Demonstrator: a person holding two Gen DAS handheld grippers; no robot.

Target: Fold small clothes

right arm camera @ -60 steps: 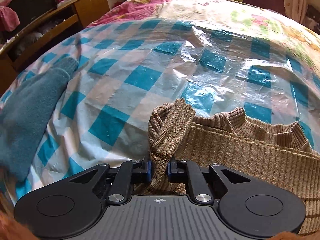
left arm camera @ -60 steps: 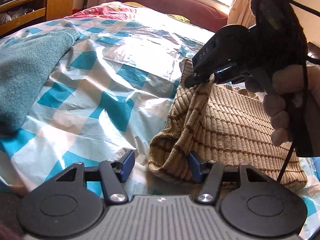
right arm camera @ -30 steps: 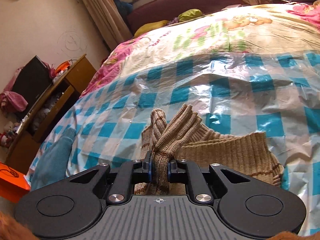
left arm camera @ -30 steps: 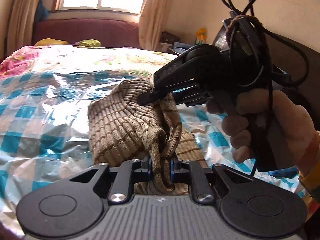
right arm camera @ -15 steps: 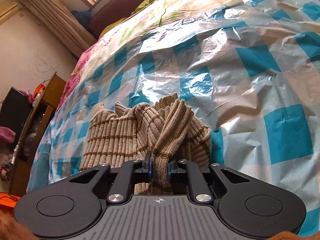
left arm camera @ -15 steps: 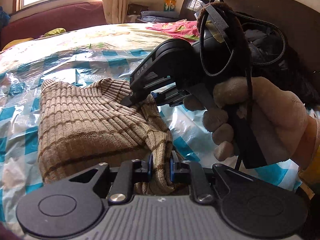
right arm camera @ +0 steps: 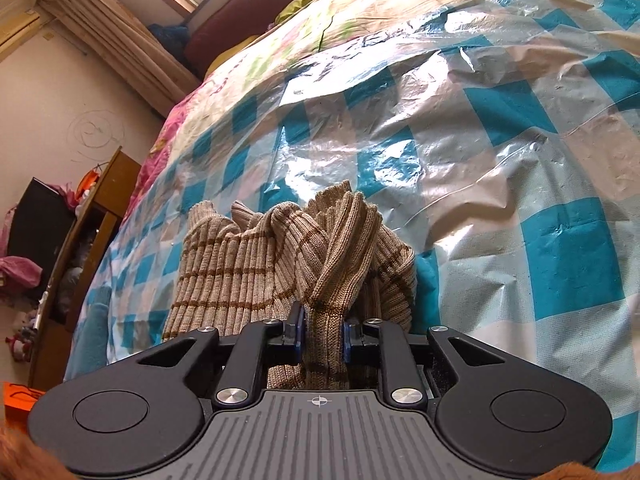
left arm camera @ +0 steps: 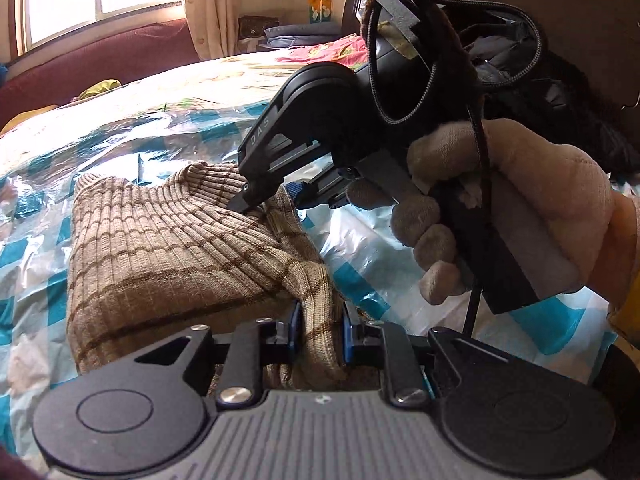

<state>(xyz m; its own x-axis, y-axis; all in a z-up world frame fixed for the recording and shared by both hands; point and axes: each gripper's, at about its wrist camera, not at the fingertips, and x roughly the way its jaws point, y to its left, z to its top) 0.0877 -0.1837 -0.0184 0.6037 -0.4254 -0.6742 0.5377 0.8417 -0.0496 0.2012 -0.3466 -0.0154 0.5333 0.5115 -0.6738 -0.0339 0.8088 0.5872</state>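
Observation:
A small tan ribbed sweater with brown stripes [left arm camera: 168, 256] lies folded over on the blue-and-white checked plastic sheet [left arm camera: 48, 148] on the bed. My left gripper [left arm camera: 319, 334] is shut on a bunched edge of the sweater at its near right corner. My right gripper [right arm camera: 323, 332] is shut on another bunched edge of the same sweater [right arm camera: 240, 268]. In the left wrist view the right gripper [left arm camera: 272, 200], held by a gloved hand, pinches the sweater's far right edge just beyond my left one.
A teal garment [right arm camera: 90, 336] lies at the sheet's left edge. A wooden shelf unit [right arm camera: 84, 248] stands left of the bed. A dark red sofa [left arm camera: 100, 56] and a window lie beyond the bed. Dark clothes [left arm camera: 560, 92] pile at the right.
Both grippers have carried their sweater edges across to the right and down, laying the sweater over itself. The left gripper, open two seconds ago, has closed on the sweater edge.

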